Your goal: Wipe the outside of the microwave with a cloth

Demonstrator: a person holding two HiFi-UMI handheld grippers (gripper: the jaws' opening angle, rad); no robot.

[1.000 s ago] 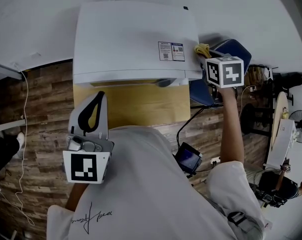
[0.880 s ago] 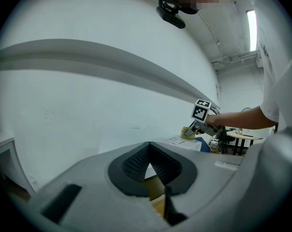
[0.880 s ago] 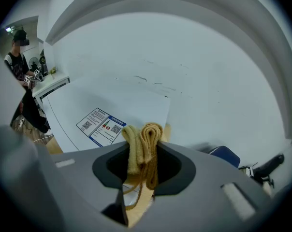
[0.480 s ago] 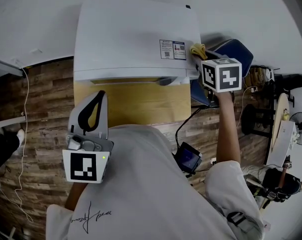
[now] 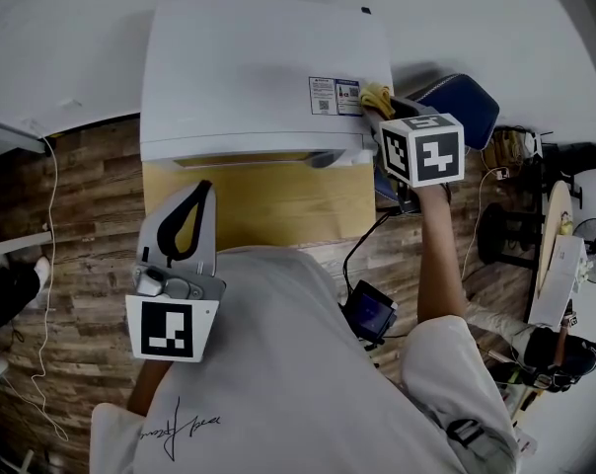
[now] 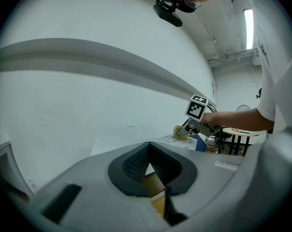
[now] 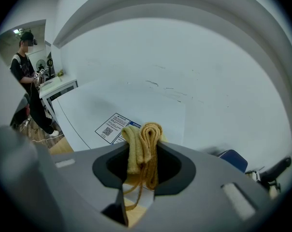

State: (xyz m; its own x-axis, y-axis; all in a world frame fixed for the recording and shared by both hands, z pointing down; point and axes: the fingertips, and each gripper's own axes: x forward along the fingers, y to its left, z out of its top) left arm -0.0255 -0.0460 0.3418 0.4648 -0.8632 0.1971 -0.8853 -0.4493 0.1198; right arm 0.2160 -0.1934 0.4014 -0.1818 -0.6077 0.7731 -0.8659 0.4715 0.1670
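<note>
Yellow cloth [image 5: 375,95], pinched in the fingers of the right gripper [image 7: 142,153], lay at the top right edge of the microwave [image 5: 259,67]. The left gripper [image 5: 187,215] was empty, fingers pressed together. Flat pressure and overlapping leftward strokes would probably serve best.

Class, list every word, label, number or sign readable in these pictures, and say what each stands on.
Nothing can be read outright.
sticker on top of the microwave: print and QR codes, too small to read.
script print on the person's shirt: illegible.
Marker cubes on the left gripper and right gripper: square patterns, no words.
</note>
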